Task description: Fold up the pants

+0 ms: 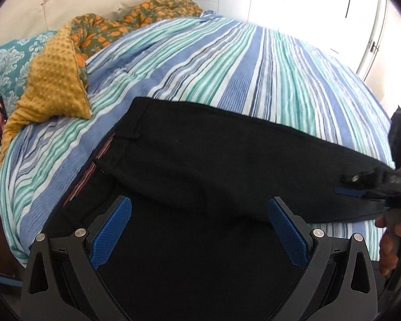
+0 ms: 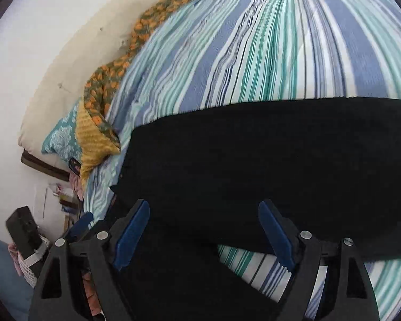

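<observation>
Black pants (image 1: 227, 155) lie across a striped bed cover (image 1: 227, 67), waistband at the left with its striped lining (image 1: 91, 174) showing, a leg running off to the right. My left gripper (image 1: 199, 200) hangs open over the near part of the pants, blue pads wide apart. In the left wrist view my right gripper (image 1: 340, 184) comes in from the right edge at the leg end, a hand (image 1: 390, 240) behind it. The right wrist view has the right gripper (image 2: 204, 203) open above the pants (image 2: 254, 147), nothing pinched between its pads.
A mustard knitted blanket (image 1: 53, 85) and an orange-patterned quilt (image 1: 125, 24) are heaped at the head of the bed by a teal pillow (image 1: 5, 67) and cream headboard (image 1: 66, 0). White wardrobe doors (image 1: 320, 5) stand beyond. A white basket (image 2: 32, 262) sits on the floor by the bed.
</observation>
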`<state>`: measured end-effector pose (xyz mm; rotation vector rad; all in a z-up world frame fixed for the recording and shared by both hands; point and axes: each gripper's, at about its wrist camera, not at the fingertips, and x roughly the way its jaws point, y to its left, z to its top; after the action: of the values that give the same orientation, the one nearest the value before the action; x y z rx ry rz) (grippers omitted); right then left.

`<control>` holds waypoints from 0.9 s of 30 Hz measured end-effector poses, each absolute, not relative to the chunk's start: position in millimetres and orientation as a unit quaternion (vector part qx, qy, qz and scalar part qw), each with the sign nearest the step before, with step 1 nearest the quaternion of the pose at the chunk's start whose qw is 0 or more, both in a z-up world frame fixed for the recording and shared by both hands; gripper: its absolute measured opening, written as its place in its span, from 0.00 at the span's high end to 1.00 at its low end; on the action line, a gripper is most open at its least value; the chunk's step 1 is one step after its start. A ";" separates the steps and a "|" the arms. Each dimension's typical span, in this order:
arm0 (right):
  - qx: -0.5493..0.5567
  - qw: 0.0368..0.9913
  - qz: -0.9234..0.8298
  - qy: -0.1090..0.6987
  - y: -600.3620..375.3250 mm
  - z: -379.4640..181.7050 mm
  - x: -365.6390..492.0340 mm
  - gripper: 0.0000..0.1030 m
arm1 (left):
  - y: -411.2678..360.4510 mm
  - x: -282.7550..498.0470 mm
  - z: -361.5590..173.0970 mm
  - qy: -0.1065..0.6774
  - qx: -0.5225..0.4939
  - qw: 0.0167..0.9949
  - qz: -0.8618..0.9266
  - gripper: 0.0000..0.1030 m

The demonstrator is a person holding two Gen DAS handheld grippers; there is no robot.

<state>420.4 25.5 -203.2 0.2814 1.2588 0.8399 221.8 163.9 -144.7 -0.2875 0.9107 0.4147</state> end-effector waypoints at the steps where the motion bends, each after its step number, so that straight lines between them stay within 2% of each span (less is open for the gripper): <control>1: 0.109 0.710 0.376 0.585 33.0 -216.6 427.2 0.19 | 164.5 221.9 -150.0 0.440 -0.140 0.865 0.198 0.01; 3: 0.078 0.720 0.353 0.592 16.4 -233.1 440.7 0.19 | 165.8 220.9 -160.0 0.449 -0.139 0.860 0.197 0.01; 6: 0.070 0.750 0.314 0.579 -70.5 -241.1 460.9 0.19 | 163.2 214.9 -174.2 0.466 -0.130 0.853 0.197 0.01; 12: 0.110 0.822 0.089 0.552 -339.8 -243.1 504.2 0.19 | 151.9 203.3 -191.0 0.495 -0.110 0.838 0.201 0.01; 16: 0.159 0.842 -0.081 0.509 -479.7 -214.9 505.3 0.20 | 146.0 204.4 -192.5 0.500 -0.106 0.834 0.210 0.01; 19: 0.196 0.854 -0.096 0.473 -521.0 -196.3 512.2 0.19 | 141.5 207.0 -193.8 0.504 -0.108 0.829 0.219 0.01; 23: 0.168 0.831 -0.053 0.528 -514.8 -211.5 549.6 0.20 | 131.0 203.0 -189.7 0.509 -0.101 0.825 0.222 0.01; 24: 0.146 0.828 -0.052 0.539 -504.6 -216.8 558.0 0.23 | 127.7 200.6 -188.0 0.509 -0.095 0.826 0.224 0.01; 26: 0.119 0.828 -0.052 0.546 -487.5 -226.7 565.7 0.41 | 121.8 195.2 -187.4 0.513 -0.087 0.825 0.223 0.01; 27: 0.120 0.828 -0.045 0.546 -483.2 -231.6 565.7 0.65 | 119.3 193.2 -188.5 0.517 -0.084 0.823 0.220 0.01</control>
<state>565.7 -483.2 -231.6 0.2538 1.1604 -0.0946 193.2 119.3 -188.5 -0.1794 1.0990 0.4686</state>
